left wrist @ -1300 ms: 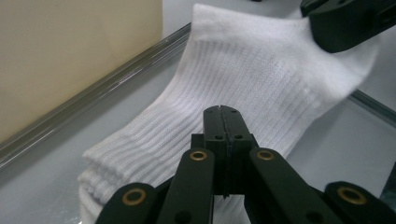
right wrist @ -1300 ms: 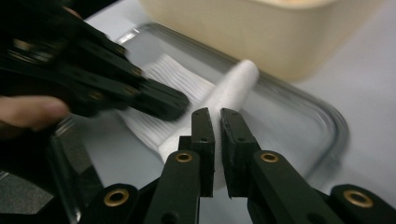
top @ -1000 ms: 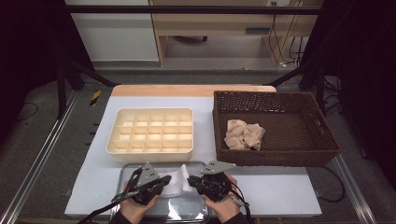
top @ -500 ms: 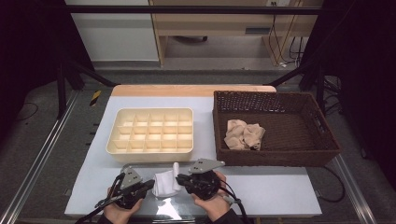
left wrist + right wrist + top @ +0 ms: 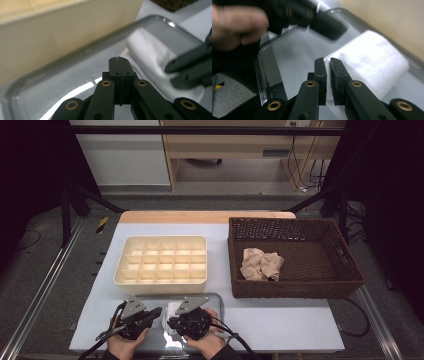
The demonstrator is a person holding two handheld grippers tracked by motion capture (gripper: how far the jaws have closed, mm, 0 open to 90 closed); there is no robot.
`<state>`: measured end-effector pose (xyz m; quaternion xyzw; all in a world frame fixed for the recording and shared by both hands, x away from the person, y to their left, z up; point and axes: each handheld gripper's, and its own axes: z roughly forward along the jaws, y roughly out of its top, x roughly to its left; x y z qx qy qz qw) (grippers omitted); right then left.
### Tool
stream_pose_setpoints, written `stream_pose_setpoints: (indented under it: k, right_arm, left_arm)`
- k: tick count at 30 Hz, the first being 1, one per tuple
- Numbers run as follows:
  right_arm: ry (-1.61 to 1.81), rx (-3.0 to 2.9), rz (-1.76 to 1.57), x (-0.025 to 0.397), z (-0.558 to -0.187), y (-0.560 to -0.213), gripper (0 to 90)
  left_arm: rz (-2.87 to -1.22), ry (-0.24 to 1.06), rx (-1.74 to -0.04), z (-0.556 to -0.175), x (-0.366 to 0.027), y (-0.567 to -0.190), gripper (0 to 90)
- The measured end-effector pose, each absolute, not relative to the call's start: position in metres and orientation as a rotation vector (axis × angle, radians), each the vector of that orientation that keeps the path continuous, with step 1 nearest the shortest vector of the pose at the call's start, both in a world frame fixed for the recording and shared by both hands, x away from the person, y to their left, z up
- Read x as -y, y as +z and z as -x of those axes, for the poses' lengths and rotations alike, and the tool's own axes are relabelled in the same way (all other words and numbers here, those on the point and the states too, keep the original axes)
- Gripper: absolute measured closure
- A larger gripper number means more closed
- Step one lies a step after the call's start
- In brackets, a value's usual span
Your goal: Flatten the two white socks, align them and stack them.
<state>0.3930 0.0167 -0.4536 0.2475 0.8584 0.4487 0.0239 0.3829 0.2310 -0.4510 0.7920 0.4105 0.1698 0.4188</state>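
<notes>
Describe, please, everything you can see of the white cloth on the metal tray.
The white cloth looks like soft woven fabric, rolled or folded into a plump bundle with one flat layer spread beneath it. It lies on the shiny metal tray, near the cream compartment box. In the right gripper view, the right gripper has its fingers nearly closed on the cloth's edge, a thin fold between them. The left gripper is shut just beside it, apparently holding nothing.
</notes>
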Motion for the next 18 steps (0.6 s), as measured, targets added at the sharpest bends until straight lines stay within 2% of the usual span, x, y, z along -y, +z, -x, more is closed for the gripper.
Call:
stream_pose_setpoints:
  k: [5, 14, 18]
  right_arm:
    - [1.390, -2.685, -0.744, -0.022, -0.393, -0.460, 84.1]
    - [1.384, -2.700, -0.735, -0.023, -0.392, -0.461, 84.0]
    - [1.373, -2.707, -0.725, -0.023, -0.388, -0.460, 83.8]
  left_arm:
    - [-1.929, 0.413, -1.012, -0.385, -0.236, -0.443, 87.0]
    - [-1.977, 0.415, -0.953, -0.388, -0.218, -0.444, 59.3]
    - [-2.026, 0.406, -0.976, -0.393, -0.218, -0.451, 54.3]
